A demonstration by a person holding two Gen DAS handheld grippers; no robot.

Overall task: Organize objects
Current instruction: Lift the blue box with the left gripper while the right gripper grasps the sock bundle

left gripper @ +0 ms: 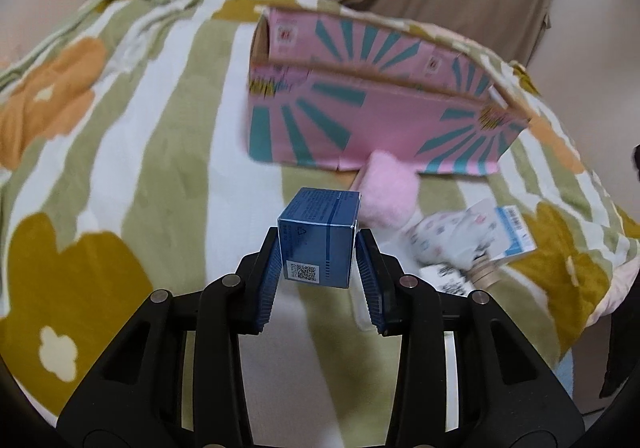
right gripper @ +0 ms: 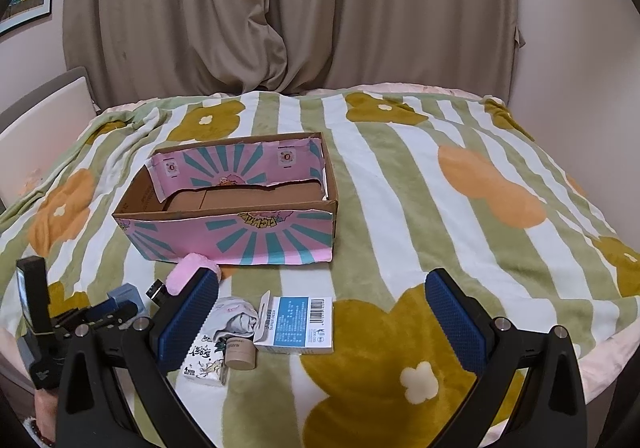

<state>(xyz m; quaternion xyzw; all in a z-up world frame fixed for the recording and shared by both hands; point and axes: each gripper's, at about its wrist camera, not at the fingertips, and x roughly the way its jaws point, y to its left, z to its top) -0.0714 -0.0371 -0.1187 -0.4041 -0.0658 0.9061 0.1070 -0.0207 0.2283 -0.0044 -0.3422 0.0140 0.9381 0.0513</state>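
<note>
Clamped between the blue pads of the left tool [left gripper: 318, 248] is a small blue carton [left gripper: 318, 238], gripped by its sides and, by the look of it, lifted clear of the blanket [left gripper: 180, 128]. Over on the other side, the right tool [right gripper: 322, 312] hangs with its jaws spread wide, nothing between them.

Just past that right tool lies the waiting pile: a blue-and-white card pack [right gripper: 298, 324], a small round tan pot [right gripper: 239, 354], a printed white box [right gripper: 204, 362] and some patterned white fabric [right gripper: 236, 314], all bunched close together on the bed. A fluffy pink thing [right gripper: 188, 272] sits touching the front wall of the pink cardboard box [right gripper: 240, 240].

Further back, that box stands open and its bare brown floor shows nothing inside, as far as the right view reaches. So I'd call this the very start: one item in hand, none stowed, and everything else left to go in.
</note>
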